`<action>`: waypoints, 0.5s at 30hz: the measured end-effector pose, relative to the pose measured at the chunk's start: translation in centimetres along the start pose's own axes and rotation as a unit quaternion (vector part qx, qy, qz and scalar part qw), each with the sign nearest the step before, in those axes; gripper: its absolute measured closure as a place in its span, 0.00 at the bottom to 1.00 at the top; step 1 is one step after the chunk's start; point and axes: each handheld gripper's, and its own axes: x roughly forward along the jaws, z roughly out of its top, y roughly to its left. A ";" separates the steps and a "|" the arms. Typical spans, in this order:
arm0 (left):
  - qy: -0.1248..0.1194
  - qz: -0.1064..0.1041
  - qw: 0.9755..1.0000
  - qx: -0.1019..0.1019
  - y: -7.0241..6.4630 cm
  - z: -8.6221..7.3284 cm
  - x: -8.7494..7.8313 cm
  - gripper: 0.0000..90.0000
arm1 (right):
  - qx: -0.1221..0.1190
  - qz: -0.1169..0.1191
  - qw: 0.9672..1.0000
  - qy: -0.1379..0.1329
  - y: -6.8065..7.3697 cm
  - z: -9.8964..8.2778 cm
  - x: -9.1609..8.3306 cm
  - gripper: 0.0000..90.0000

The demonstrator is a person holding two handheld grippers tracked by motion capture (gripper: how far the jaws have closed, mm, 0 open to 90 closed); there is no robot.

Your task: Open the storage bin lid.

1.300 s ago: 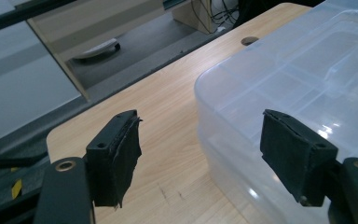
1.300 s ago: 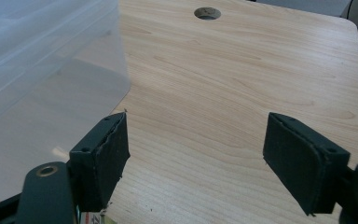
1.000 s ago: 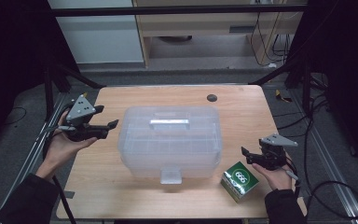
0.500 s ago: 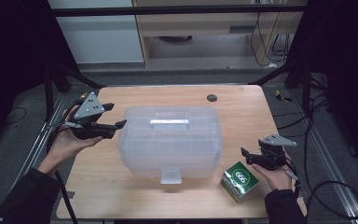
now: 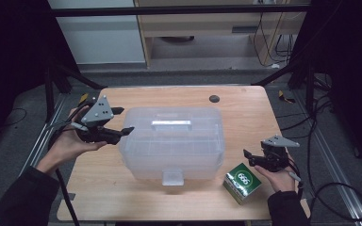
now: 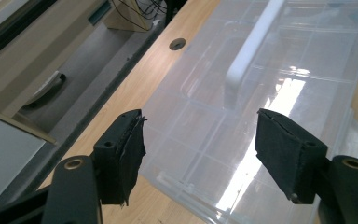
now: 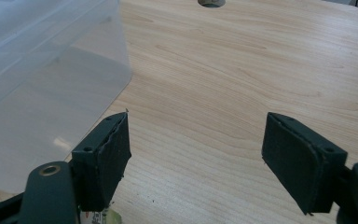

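A clear plastic storage box (image 5: pixel 174 141) with a white handle (image 5: pixel 171 124) on its lid stands at the table's middle. My left gripper (image 5: pixel 125 119) hovers at the box's left end, jaws open. In the left gripper view the left gripper (image 6: pixel 198 116) looks down along the lid (image 6: pixel 279 74), whose near corner lies under the gap, untouched. A green carton (image 5: pixel 242 182) sits at the front right. Just right of it my right gripper (image 5: pixel 249 157) is held open; in the right gripper view the right gripper (image 7: pixel 196 119) has bare wood between its pads, with the box wall (image 7: pixel 42 93) at left.
The wooden table (image 5: pixel 245 117) has a dark round hole (image 5: pixel 214 99) near its far edge, also the hole (image 6: pixel 177 44) past the lid. A cabinet and cables stand beyond the table. Bare wood lies right of the box.
My left gripper has moved right and slightly up, from the table's left edge to the box's left end. The right gripper and the carton have stayed put.
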 end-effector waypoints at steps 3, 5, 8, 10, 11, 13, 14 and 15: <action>0.008 -0.008 1.000 0.012 -0.4 0.3 0.4 0.36 | 0.000 0.002 1.000 0.003 0.0 0.0 0.0 0.26; 0.011 -0.014 1.000 0.020 -0.6 0.5 0.7 0.35 | -0.001 0.002 1.000 0.004 0.1 0.0 0.1 0.26; 0.018 -0.023 0.999 0.033 -1.0 0.9 1.0 0.35 | 0.000 0.003 1.000 0.006 0.1 0.0 0.1 0.27; 0.021 -0.028 0.999 0.040 -1.2 1.1 1.1 0.35 | 0.002 0.005 1.000 0.007 0.1 0.0 0.1 0.27; 0.022 -0.031 0.998 0.044 -1.3 1.3 1.2 0.35 | 0.004 0.005 1.000 0.008 0.1 0.0 0.1 0.27; 0.026 -0.033 0.998 0.051 -1.5 1.6 1.3 0.35 | 0.004 0.006 1.000 0.009 0.1 0.0 0.1 0.27; 0.026 -0.034 0.998 0.055 -1.6 1.7 1.4 0.35 | 0.000 0.005 1.000 0.009 0.1 0.0 0.1 0.27; 0.026 -0.034 0.998 0.055 -1.6 1.7 1.4 0.35 | 0.000 0.005 1.000 0.009 0.1 0.0 0.1 0.27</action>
